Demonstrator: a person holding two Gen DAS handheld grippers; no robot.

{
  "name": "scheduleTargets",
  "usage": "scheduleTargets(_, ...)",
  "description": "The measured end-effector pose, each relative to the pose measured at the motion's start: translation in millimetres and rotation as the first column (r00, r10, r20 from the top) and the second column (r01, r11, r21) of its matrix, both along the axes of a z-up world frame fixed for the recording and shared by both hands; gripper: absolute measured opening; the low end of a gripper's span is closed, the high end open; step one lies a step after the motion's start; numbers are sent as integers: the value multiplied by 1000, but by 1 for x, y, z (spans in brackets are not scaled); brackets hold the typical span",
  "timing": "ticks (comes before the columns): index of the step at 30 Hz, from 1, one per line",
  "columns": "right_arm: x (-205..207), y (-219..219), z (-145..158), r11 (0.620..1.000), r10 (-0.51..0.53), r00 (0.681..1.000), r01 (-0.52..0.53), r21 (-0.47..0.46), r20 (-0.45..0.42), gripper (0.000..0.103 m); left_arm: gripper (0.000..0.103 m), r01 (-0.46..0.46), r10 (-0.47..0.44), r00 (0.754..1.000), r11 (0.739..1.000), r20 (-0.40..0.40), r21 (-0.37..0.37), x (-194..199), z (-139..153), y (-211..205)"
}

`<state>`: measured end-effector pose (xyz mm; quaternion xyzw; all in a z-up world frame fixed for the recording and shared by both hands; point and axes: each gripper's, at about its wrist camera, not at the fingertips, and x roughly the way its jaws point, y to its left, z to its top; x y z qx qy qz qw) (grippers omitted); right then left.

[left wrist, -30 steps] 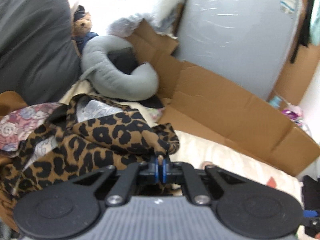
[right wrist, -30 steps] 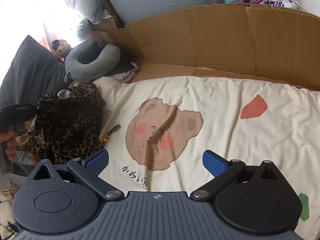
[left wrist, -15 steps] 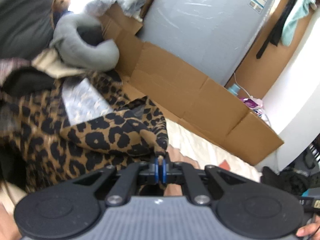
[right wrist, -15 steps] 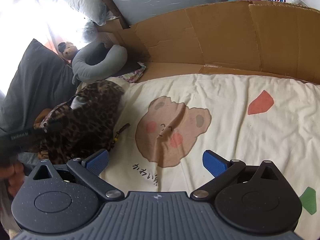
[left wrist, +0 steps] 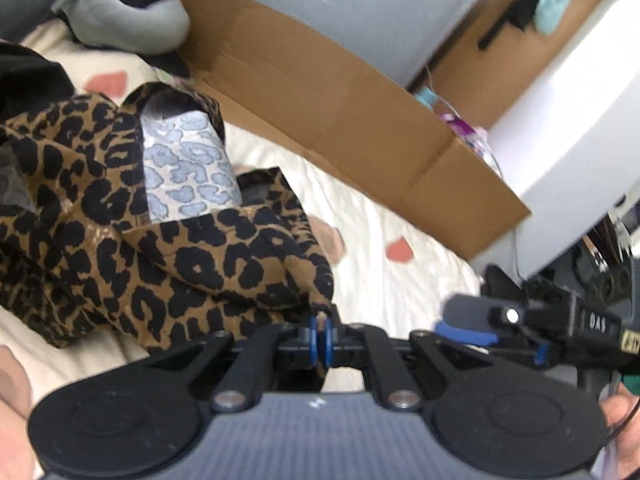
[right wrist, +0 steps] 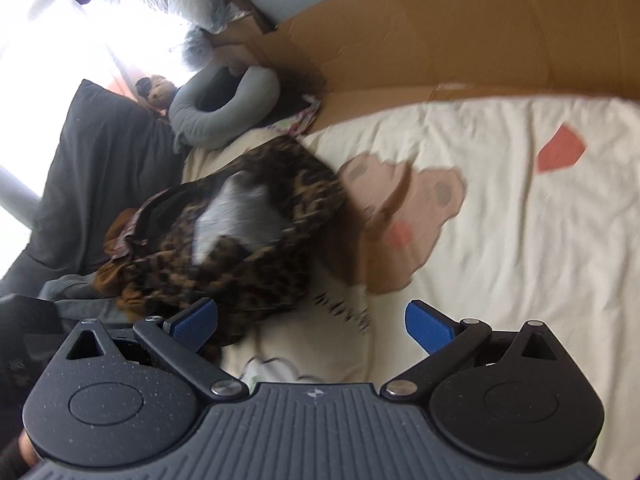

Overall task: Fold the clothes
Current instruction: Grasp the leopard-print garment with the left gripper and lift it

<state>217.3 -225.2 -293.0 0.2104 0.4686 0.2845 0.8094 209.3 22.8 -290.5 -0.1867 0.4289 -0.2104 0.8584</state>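
Now left tongs (left wrist: 321,334) pinch leopard garment (left wrist: 120,216) (right tongs (right wrist: 312,326) agape).

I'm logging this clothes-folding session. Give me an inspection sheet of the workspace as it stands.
Surface: cream bedsheet with bear print.
Job's things: leopard-print garment, crumpled, one corner pinched.
Clutter: grey neck pillow, dark pillow, teddy bear.
Grippers: left gripper shut on the garment's corner; right gripper open, empty.
Cables: nothing seen on the bed.
Surroundings: cardboard along the bed's edge, wrapped grey mattress behind.
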Motion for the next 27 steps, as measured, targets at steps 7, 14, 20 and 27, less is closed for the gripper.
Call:
scheduleTargets(7, -7, 13, -13, 999, 38, 997, -36, 26, -66, 101, 4, 91, -92, 995, 996, -36, -25, -17, -16, -25)
scheduleTargets(14, -10, 23, -23, 996, 87, 990, -88, -7, -109, 72, 4, 170, -172, 984, 985, -52, -39, -30, -28, -41)
scheduleTargets(20, -12, 26, -36, 989, 127, 983, -136, -60, -132, 25, 5, 222, -224, 972, 974, -69, -35, -37, -34, -51)
scheduleTargets(27, -14, 4, -39, 991, 80, 992, -89, -98, -96, 3, 17, 192, -191, 974, 981, -123, -4, -34, -34, -36)
